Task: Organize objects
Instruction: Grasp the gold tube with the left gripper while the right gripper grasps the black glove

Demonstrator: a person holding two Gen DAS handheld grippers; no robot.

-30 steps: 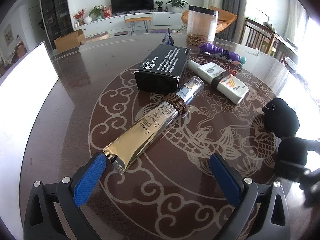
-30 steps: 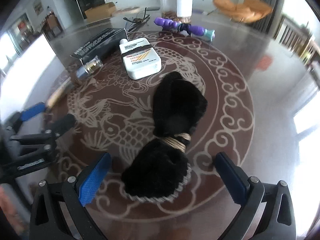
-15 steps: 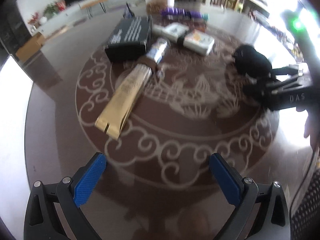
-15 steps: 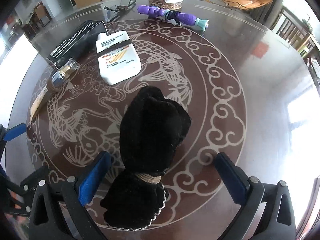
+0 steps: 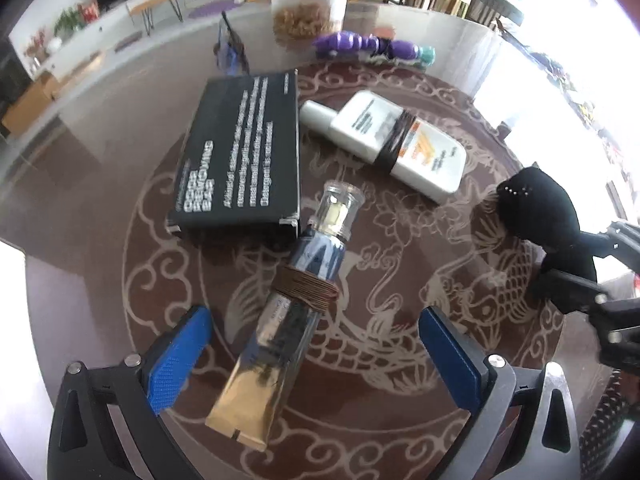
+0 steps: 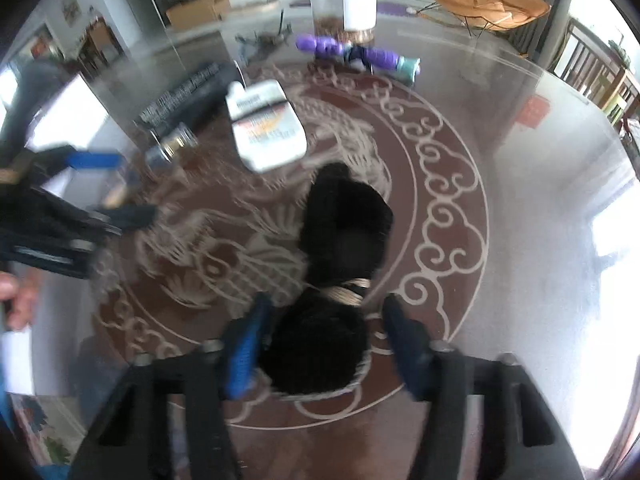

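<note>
The right gripper [image 6: 320,344] is closing its jaws around the near half of a black fabric bundle [image 6: 340,232] tied with cord, apparently to lift it; the pads look not quite pressing. The left gripper [image 5: 316,356] is hanging wide open, holding nothing, with a gold cosmetic tube [image 5: 280,336] lying between its fingers. Beyond its fingertips are lying a black box [image 5: 240,156], a white sunscreen bottle [image 5: 384,140] and, farthest, a purple toy [image 5: 368,46].

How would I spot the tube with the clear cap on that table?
Find the round table with the pale fish pattern. Beside the black box lies a long gold tube, between the open left gripper fingers. Unlike the white bottle, it has brown cord wound around its middle.
</note>
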